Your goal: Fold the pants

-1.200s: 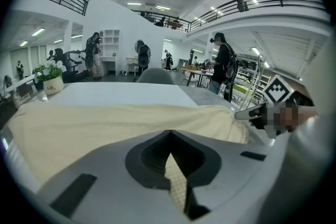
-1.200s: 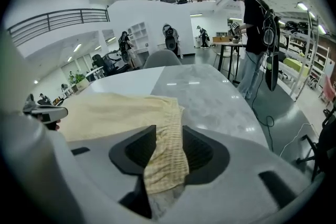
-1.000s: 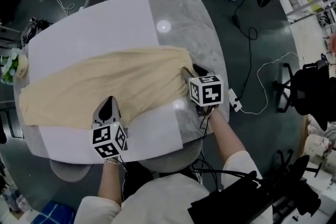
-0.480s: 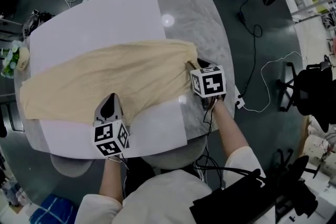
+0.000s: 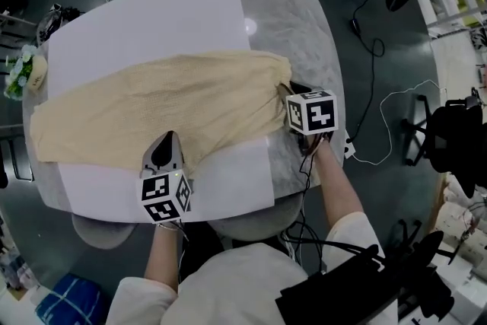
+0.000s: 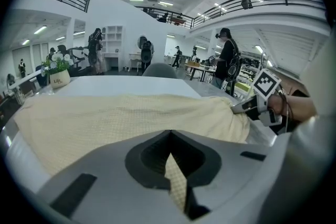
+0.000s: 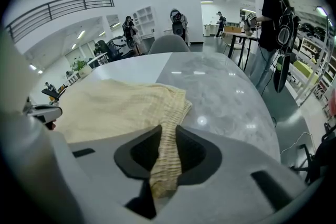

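Reading from left to right, we find a potted plant [image 5: 19, 76] at the left edge of the table [image 5: 304, 27], well apart from the work. The pants [image 5: 152, 106], pale yellow, lie flat across the table and partly on a white sheet [image 5: 152, 11]. Their leg ends are at the left and the waistband [image 5: 278, 76] is at the right.

The left gripper [image 5: 169, 139] rests on the near edge of the cloth, about midway along it. Its own view shows the jaws pressed together on a thin fold of the fabric. Further right, the right gripper [image 5: 288, 91] sits at the near corner of the waistband. Its jaws have just been closing, and its own view shows a strip of ribbed waistband pinched between them.

We judge the step in hand to be securing the near edge at two points before any fold is made. The garment lies spread out and no part is yet turned over.

The next move, as we read it, calls for both grippers to lift together and by the same amount, so that the edge is taut between them. They would then carry it over the cloth toward the far edge. A weak pinch on the right could let the waistband slip.
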Tool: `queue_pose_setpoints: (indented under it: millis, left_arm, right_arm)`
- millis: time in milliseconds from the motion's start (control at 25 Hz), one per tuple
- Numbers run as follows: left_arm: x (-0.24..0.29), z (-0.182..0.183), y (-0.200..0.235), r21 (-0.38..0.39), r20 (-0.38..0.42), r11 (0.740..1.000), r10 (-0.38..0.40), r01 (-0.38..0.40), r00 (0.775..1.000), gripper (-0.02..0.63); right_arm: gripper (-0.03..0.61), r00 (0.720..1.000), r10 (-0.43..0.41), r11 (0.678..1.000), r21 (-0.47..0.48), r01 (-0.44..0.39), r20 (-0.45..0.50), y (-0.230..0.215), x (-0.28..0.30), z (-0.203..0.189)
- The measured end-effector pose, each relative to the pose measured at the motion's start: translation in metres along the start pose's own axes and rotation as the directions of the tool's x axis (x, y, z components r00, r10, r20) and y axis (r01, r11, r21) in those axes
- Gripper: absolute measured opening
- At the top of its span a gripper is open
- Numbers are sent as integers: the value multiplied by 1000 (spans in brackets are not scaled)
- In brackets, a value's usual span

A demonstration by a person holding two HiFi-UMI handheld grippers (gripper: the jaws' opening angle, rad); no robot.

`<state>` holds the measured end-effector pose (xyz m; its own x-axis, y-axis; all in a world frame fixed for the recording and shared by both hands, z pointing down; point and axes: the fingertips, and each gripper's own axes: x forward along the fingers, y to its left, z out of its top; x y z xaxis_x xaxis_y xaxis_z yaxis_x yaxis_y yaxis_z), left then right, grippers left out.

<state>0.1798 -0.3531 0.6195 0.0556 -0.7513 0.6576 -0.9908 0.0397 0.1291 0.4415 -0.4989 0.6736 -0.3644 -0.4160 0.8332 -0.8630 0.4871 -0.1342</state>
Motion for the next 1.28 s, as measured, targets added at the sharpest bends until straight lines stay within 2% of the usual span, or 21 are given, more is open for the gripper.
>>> queue_pose_setpoints:
  millis: [160, 640, 960, 1280]
  left_arm:
    - [-5, 6, 8, -8, 15, 1000, 7, -7, 1000, 2]
    - [-48, 24, 25, -35, 77, 999, 23, -20, 997, 2]
    - [-92, 31, 54, -70, 130, 997, 45, -36, 990, 2]
    - [-141, 34, 100, -108, 159, 992, 87, -70, 984, 2]
  right_arm:
    - [29, 999, -3, 1000, -6, 3, 37, 7, -13, 8]
    - [28, 997, 4, 997, -71, 2, 80, 51, -50, 34]
    - [28, 993, 27, 992, -128, -12, 116, 105, -76, 58]
    - [28, 988, 65, 973, -229, -31, 142, 178, -101, 94]
